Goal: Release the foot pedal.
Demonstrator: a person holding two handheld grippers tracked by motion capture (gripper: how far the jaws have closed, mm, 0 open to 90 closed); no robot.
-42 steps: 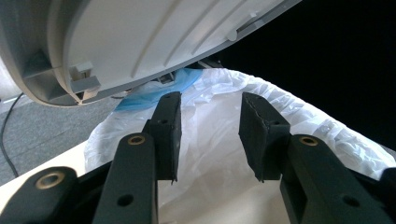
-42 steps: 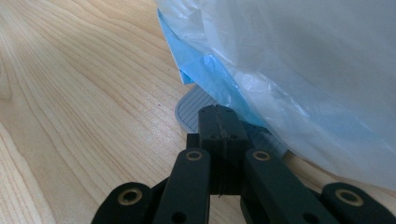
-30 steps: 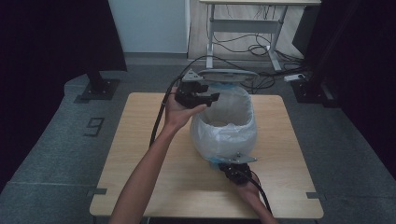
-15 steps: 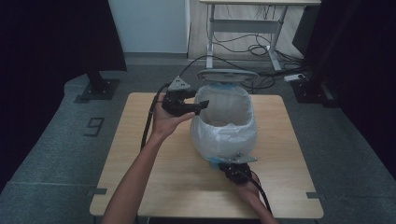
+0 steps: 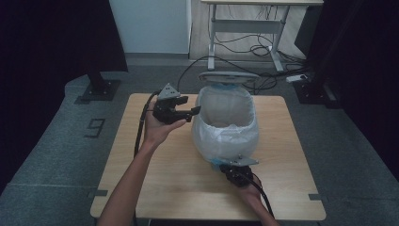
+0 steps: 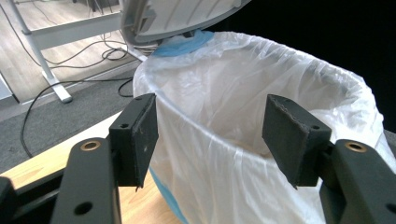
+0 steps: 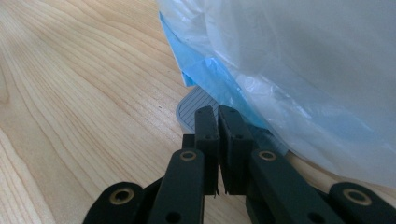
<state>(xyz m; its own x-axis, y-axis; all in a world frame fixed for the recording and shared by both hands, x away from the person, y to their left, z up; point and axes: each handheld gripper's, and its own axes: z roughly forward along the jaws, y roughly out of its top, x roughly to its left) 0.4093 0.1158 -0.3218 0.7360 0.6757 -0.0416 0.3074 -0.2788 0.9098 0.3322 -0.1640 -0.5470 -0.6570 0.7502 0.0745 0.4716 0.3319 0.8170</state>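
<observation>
The left gripper (image 5: 190, 113), jaws spread and gripping nothing, hovers just beside the rim of the pedal bin lined with a white plastic bag (image 5: 226, 125), which stands ahead of it on the light wooden table (image 5: 155, 183). The right gripper (image 7: 218, 116), jaws clenched together, presses on the bin's grey ribbed foot pedal (image 7: 189, 109), and the grey lid (image 6: 182, 18) stands raised.

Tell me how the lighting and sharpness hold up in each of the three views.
High view: dim and soft, black at both sides, the table and white bag the brightest parts. Left gripper view: well lit, the bag rim sharp, the open left gripper slightly soft, black at upper right. Right gripper view: bright, the wood grain crisp, the nearest bag plastic blurred, the right gripper shut.
</observation>
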